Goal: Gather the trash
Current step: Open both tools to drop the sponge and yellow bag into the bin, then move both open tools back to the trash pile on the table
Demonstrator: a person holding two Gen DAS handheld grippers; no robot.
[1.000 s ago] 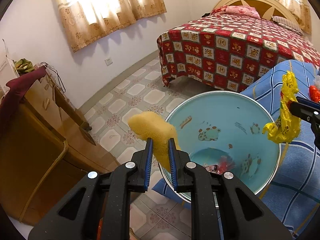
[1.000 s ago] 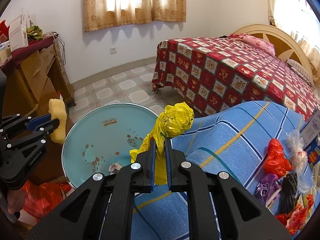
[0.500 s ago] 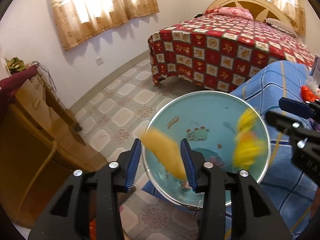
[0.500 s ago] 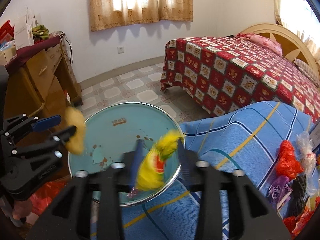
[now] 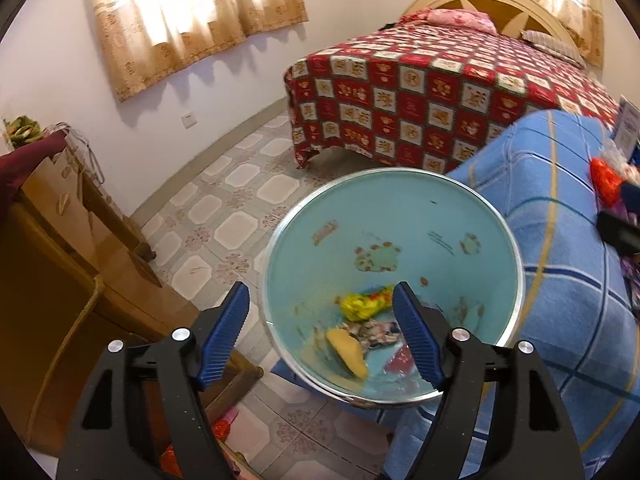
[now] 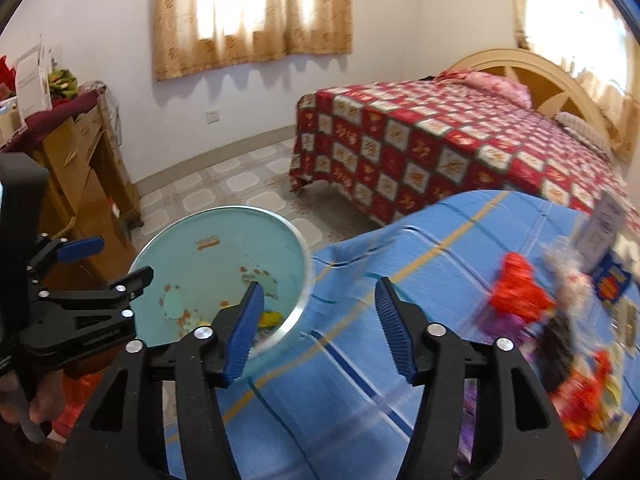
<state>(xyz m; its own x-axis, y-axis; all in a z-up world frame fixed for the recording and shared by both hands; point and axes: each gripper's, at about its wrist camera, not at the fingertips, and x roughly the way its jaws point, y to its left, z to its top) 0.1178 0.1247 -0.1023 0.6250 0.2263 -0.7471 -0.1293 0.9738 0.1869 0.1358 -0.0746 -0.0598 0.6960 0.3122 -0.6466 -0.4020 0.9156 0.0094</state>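
Yellow wrapper point(image 5: 366, 303) lies lengthwise across the bin point(image 5: 400, 216) bottom.

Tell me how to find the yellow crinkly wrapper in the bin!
Find the round light-blue bin with a shiny metal rim, standing beside the blue checked cloth. Look down to its bottom, where a few scraps lie. The yellow crinkly wrapper is bright and printed with red bits, lying farther in than the plain, smooth yellow sponge piece.

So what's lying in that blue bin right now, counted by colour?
Yellow: 2, a crumpled bag and a spongy lump
Red: 1, a scrap
Multicoloured: 1, a wrapper
Total: 4 visible in the bin
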